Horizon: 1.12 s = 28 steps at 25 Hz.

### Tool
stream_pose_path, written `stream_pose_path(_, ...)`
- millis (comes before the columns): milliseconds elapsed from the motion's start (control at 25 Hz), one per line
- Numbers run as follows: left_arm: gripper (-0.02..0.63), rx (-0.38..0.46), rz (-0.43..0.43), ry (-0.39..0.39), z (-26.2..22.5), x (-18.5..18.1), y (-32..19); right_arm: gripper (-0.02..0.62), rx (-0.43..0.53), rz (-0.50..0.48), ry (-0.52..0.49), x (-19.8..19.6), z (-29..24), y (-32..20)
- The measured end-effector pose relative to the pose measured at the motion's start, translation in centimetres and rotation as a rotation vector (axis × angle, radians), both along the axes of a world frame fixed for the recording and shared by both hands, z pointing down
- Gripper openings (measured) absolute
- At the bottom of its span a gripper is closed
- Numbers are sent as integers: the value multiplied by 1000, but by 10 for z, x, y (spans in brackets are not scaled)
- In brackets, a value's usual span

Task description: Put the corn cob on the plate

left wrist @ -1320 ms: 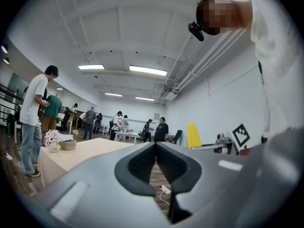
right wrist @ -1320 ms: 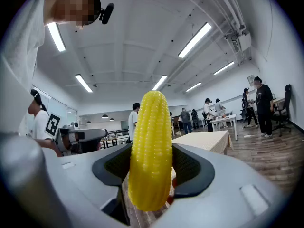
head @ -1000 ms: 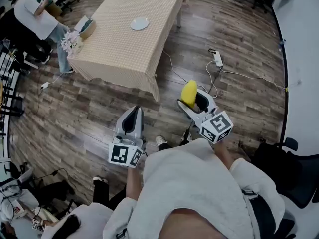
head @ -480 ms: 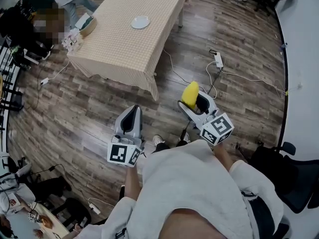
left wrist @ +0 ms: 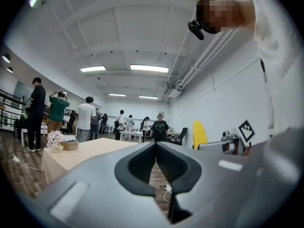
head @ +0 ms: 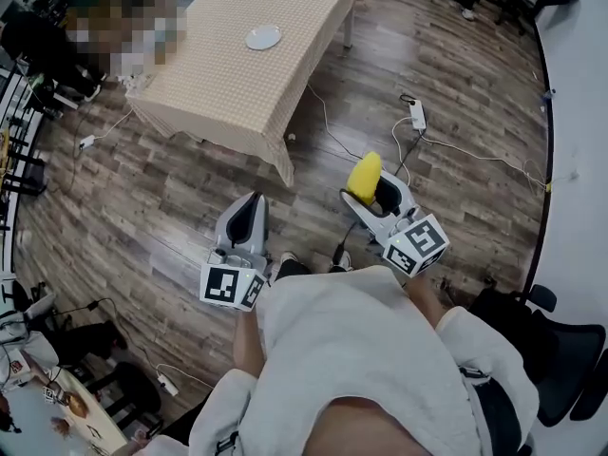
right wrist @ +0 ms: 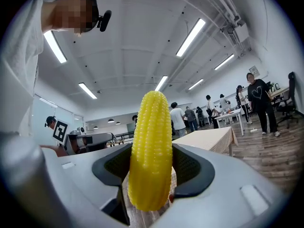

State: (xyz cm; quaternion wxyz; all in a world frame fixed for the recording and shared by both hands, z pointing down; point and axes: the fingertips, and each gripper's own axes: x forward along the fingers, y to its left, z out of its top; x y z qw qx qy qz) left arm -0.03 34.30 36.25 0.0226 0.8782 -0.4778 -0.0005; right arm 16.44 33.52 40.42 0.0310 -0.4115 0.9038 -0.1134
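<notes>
Standing upright between the two pads of the right claw [right wrist: 153, 167], the yellow corn cob [right wrist: 152, 146] is pinched around its lower half. Its rounded tip rises well above the jaws, which are parted only by the cob's own thickness. In the head view the cob sits right of centre in the frame, over the wooden floor [head: 161, 207] and well apart from the plate [head: 263, 37]. The plate, small, round and pale, lies in the upper left of the frame on a long worktop [head: 228, 93] covered with a checked beige cloth. Left of centre in the frame, the left claw [head: 251, 207] is held beside the right one. Its jaws are pressed together with nothing between them. A white power strip [head: 415, 114] with trailing cables lies on the floor in the upper right of the frame. Several people stand at the far end of the room in both gripper views.
</notes>
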Motion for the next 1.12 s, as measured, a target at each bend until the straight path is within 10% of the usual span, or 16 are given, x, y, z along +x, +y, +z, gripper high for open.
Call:
stream_pose_path(560, 8, -3, 5, -10, 6, 17, -43, 259, 16, 38, -16, 27, 3, -43)
stream_pose_path(1120, 8, 6, 34, 11, 17, -33, -188, 259, 21, 71, 8, -21, 13, -181)
